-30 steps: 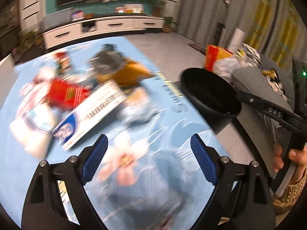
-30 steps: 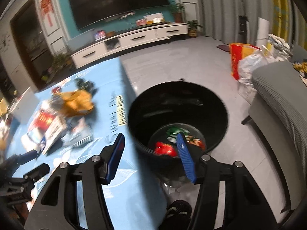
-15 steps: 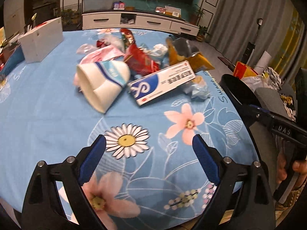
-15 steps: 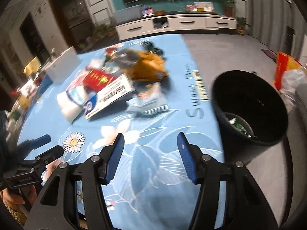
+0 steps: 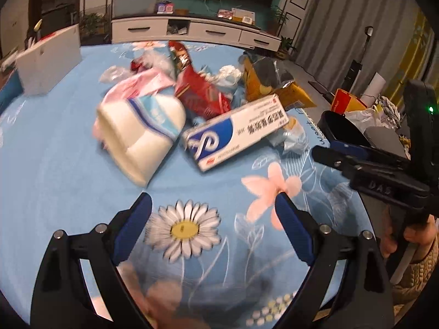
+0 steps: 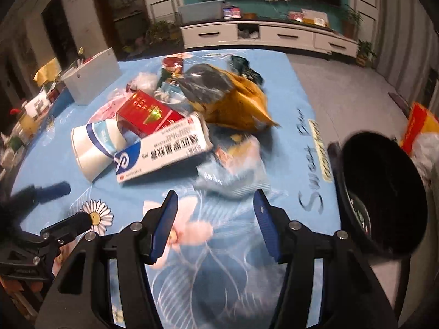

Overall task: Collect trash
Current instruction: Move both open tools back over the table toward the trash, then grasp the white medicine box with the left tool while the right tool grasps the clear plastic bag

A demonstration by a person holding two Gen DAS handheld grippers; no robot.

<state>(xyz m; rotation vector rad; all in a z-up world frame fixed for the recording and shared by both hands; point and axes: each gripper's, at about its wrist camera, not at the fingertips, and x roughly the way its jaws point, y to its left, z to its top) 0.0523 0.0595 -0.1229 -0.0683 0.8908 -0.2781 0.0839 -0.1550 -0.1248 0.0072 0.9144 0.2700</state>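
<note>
— What sits at the far left of the table?

— A white box (image 6: 92,75), upright on the blue flowered tablecloth (image 6: 219,274), well apart from the litter. Next comes a white paper cup (image 6: 94,148) with a blue band, lying on its side, mouth toward the cameras. A red carton (image 6: 148,115) lies behind it, and the long white-and-blue toothpaste box (image 6: 162,148) touches both.

— And further right?

— A crumpled yellow bag (image 6: 236,104) with a grey patch on top, and below it a pale blue wrapper (image 6: 233,170), blurred. The black trash bin (image 6: 384,192) stands off the table's right edge.

— The tools?

— The left gripper (image 5: 212,213) hangs over the daisy print, jaws spread wide, nothing between them; the cup lies just ahead of its left finger. The right gripper (image 6: 215,208) is also released and empty, over the pink flower, with the wrapper just ahead of its tips. In the left wrist view a hand (image 5: 411,235) holds the right gripper's handle.
</note>
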